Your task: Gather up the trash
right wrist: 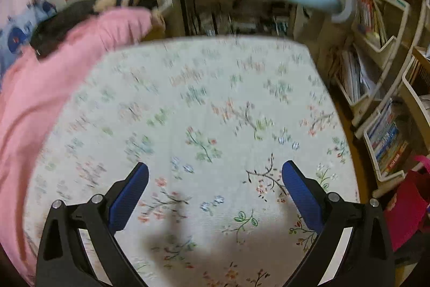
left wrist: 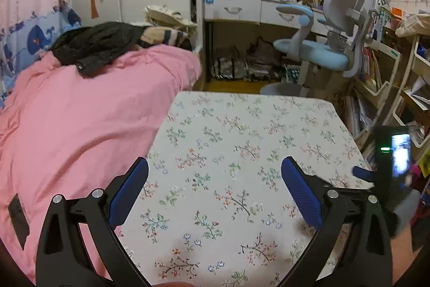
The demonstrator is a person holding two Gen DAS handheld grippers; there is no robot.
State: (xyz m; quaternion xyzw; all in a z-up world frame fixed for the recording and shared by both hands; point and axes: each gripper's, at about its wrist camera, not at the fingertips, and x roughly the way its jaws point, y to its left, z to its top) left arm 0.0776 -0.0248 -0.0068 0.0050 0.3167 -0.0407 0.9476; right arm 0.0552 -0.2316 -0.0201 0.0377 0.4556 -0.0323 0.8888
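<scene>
My left gripper hangs open over a table with a floral cloth, with nothing between its blue pads. In the left wrist view the right gripper shows at the right edge as a black body with a lit screen and one blue pad tip. My right gripper is also open above the same floral cloth, and its view is blurred. No piece of trash shows on the cloth in either view.
A bed with a pink cover presses against the table's left side, with dark clothing on it. A blue desk chair and desk stand beyond. Bookshelves line the right. Something red sits low right.
</scene>
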